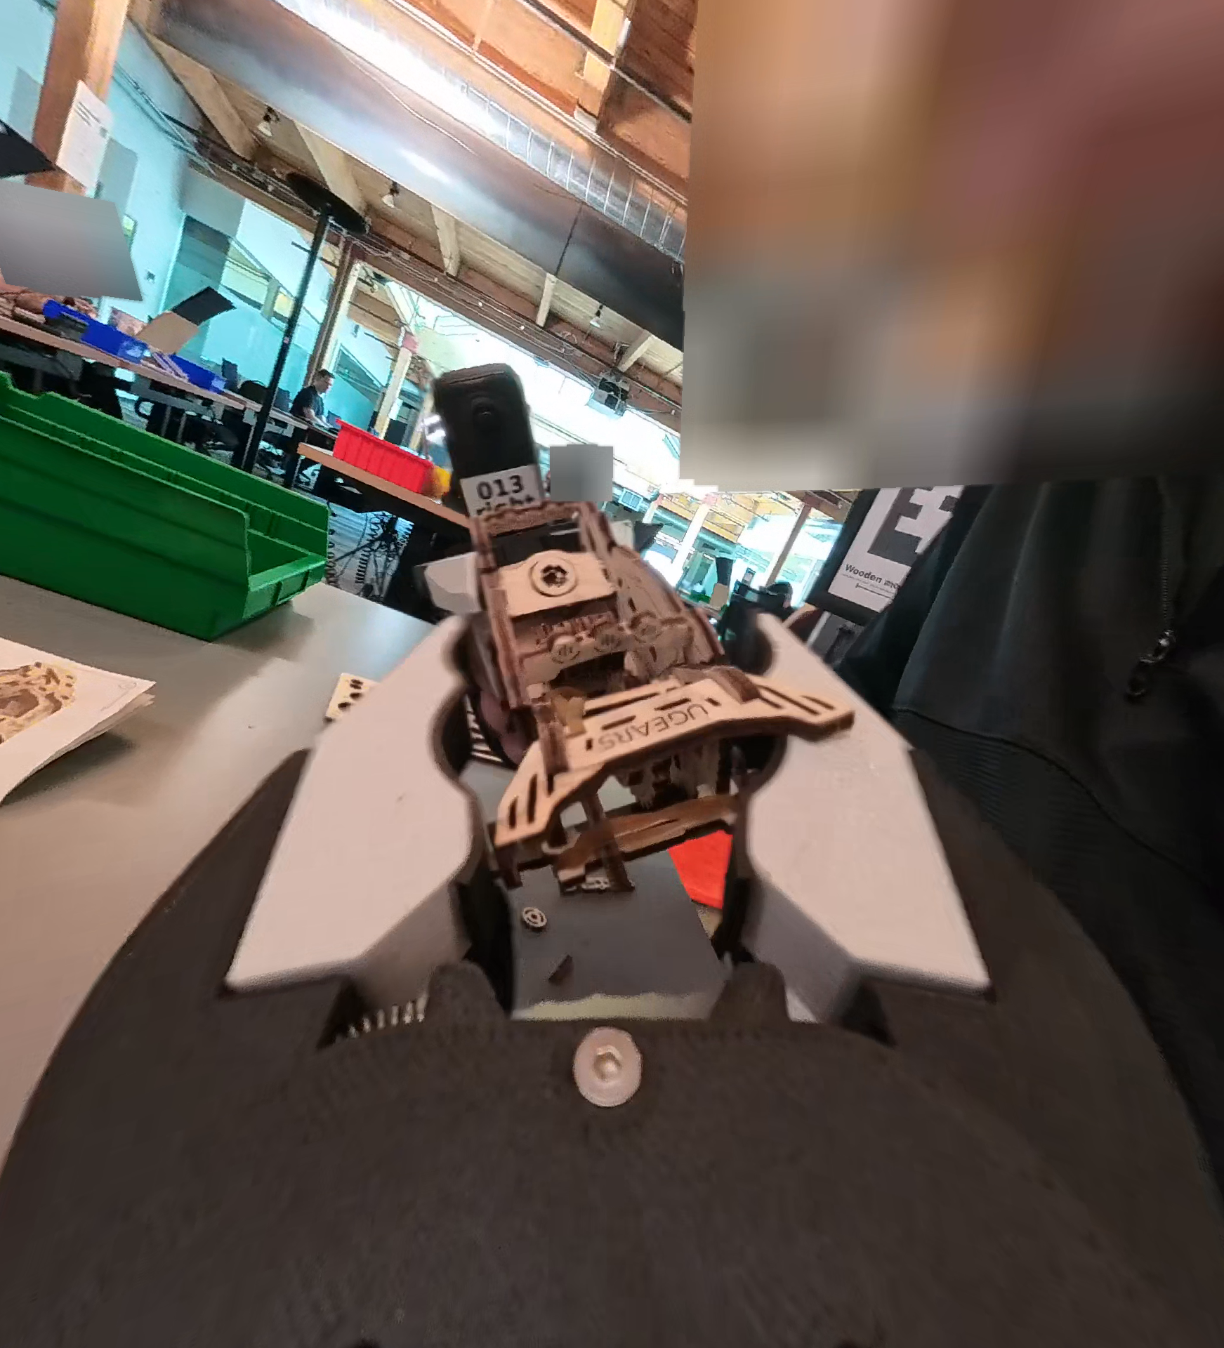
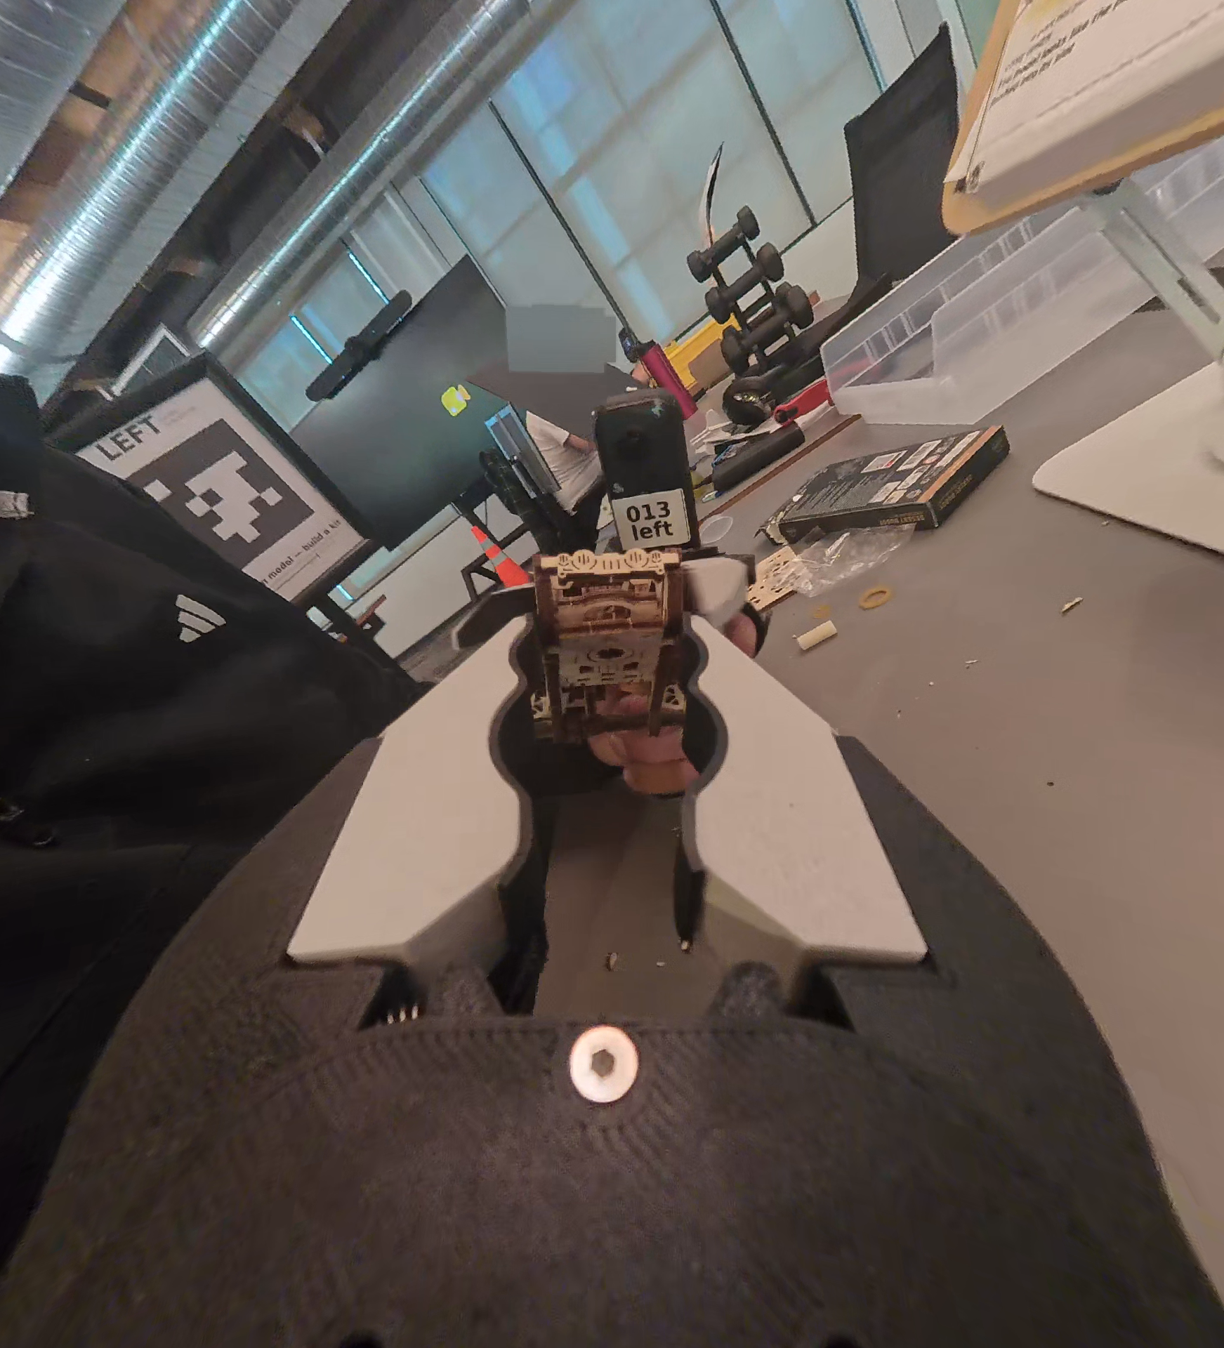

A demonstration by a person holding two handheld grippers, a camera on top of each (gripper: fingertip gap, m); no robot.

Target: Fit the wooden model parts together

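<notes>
We can read print in several places but do not repeat it: lettering cut into the wooden model's (image 1: 594,693) bumper at centre; a white label (image 2: 649,519) on the black camera (image 2: 641,452) mid-frame; a marker sign (image 2: 229,496) at left; a dark box (image 2: 893,489) at right; a printed page (image 2: 1105,80) at upper right; and a white striped logo (image 2: 200,616) on the black jacket (image 2: 120,693).
</notes>
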